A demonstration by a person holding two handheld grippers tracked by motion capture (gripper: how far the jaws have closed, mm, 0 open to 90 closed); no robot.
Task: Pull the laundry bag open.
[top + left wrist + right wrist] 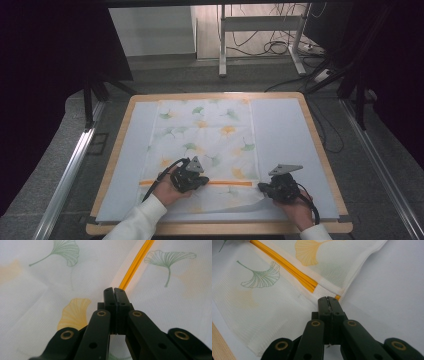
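Observation:
A white mesh bag (205,145) printed with green and yellow ginkgo leaves lies flat on the mat. An orange zipper (225,183) runs across its near end. My left gripper (204,181) is shut, its tip (114,291) resting on the zipper (135,263) near the middle of the bag. My right gripper (261,187) is also shut. Its tip (327,300) sits at the bag's right edge, just where the zipper (287,267) ends. I cannot tell whether either pair of jaws pinches any cloth or a zipper pull.
A pale blue mat (285,135) covers the wooden table (320,145), with bare mat on both sides of the bag. The table's wooden edge (219,345) lies close in front of the bag. Metal rails, desk legs and cables stand on the floor beyond.

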